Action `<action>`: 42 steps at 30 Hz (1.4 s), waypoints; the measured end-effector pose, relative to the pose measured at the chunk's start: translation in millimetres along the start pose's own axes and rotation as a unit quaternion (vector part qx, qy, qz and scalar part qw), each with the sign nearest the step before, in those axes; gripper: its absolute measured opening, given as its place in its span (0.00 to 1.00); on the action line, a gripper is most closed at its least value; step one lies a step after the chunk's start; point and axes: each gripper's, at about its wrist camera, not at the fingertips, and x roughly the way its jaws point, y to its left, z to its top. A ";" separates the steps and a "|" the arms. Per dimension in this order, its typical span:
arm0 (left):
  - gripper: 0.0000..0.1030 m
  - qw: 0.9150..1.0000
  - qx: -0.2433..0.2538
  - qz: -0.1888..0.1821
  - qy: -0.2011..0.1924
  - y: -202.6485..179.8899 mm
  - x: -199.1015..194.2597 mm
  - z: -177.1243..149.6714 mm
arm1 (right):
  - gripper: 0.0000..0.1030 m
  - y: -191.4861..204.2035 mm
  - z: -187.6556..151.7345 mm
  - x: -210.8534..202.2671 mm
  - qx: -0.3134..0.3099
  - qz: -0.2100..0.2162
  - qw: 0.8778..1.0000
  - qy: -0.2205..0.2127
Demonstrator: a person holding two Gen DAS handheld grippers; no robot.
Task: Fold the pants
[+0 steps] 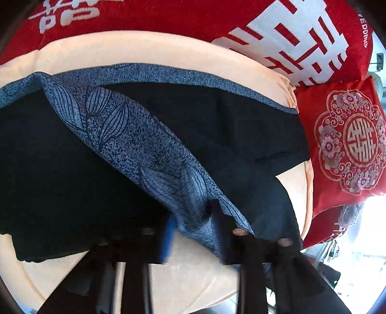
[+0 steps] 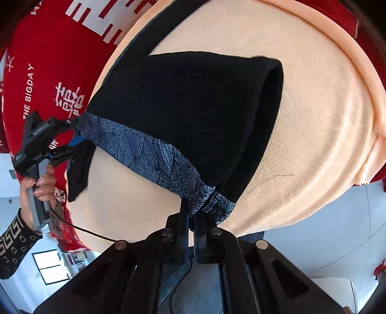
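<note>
Dark pants (image 1: 217, 125) with a blue leaf-patterned waistband (image 1: 135, 135) lie on a peach blanket (image 1: 144, 50). The waistband is lifted and stretched between both grippers. My left gripper (image 1: 193, 224) is shut on one end of the band, which passes between its blue-taped finger and the other finger. From the right wrist the same left gripper (image 2: 74, 135) shows at the left, clamped on the band's end. My right gripper (image 2: 193, 217) is shut on the other end of the waistband (image 2: 144, 149), and the dark pants (image 2: 193, 108) hang back from it onto the blanket (image 2: 313, 120).
Red bedding with white characters (image 1: 168, 17) lies behind the blanket. A red embroidered cushion (image 1: 349, 140) sits at the right. A hand (image 2: 36, 183) in a patterned sleeve (image 2: 14, 241) holds the left gripper. Bright floor and a window (image 2: 48, 268) lie beyond the bed's edge.
</note>
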 end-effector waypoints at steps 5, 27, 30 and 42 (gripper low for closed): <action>0.18 0.999 -0.016 -0.019 -0.026 -6.5 -22.1 9.2 | 0.03 22.9 35.8 -41.3 -0.029 0.033 0.998 -0.034; 0.18 0.991 -0.074 0.003 -0.107 -29.2 -0.6 136.7 | 0.03 85.2 334.0 -40.5 -0.158 -0.052 0.982 -0.086; 0.18 0.992 -0.068 0.030 -0.103 -26.2 12.2 142.4 | 0.05 73.6 353.4 -5.5 -0.162 -0.086 0.981 -0.066; 0.18 0.990 0.027 0.102 -0.095 -50.2 -3.7 124.8 | 0.78 93.9 341.4 -33.4 -0.174 -0.104 0.972 -0.123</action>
